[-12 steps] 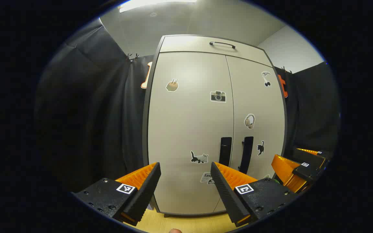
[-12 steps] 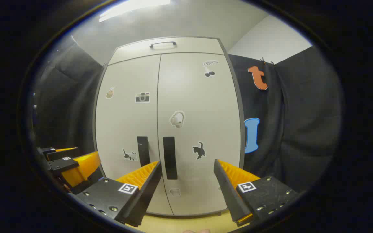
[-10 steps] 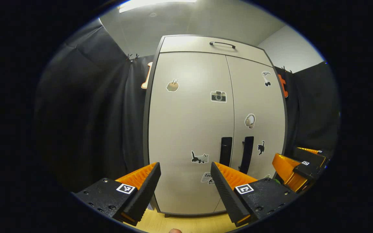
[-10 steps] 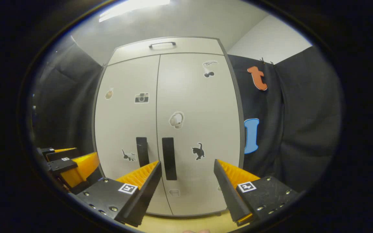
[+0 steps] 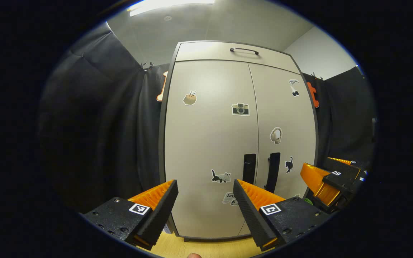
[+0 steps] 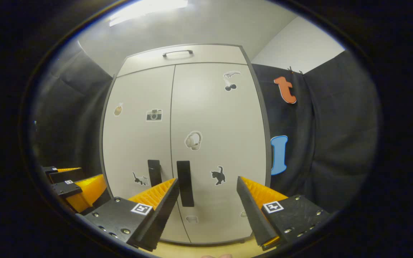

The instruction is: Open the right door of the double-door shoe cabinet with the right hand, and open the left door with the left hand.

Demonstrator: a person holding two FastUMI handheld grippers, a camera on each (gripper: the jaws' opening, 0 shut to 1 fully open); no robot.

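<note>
My right gripper [image 6: 206, 186] stands spread with nothing between its fingers, short of the shoe cabinet [image 6: 183, 143], and my left gripper [image 5: 205, 188] is spread and empty as well, also short of it. Both doors are shut flush, the right door [image 6: 221, 118] and the left door [image 5: 210, 132] meeting at the middle seam, with the dark upright right handle [image 6: 185, 183] and left handle [image 5: 249, 168] just beside that seam low down. I judge the step in hand is the reach for the right handle: I should shift the claw toward the seam so the handle falls between the fingers, close on it squarely, then pull along the door's arc and not straight back, so the grip does not slip off. The right gripper view gives the right handle face on, and my left claw low at its left edge; the left gripper view shows a pale sticker low on the left door, partly behind my finger, and my right claw at its right edge
</note>
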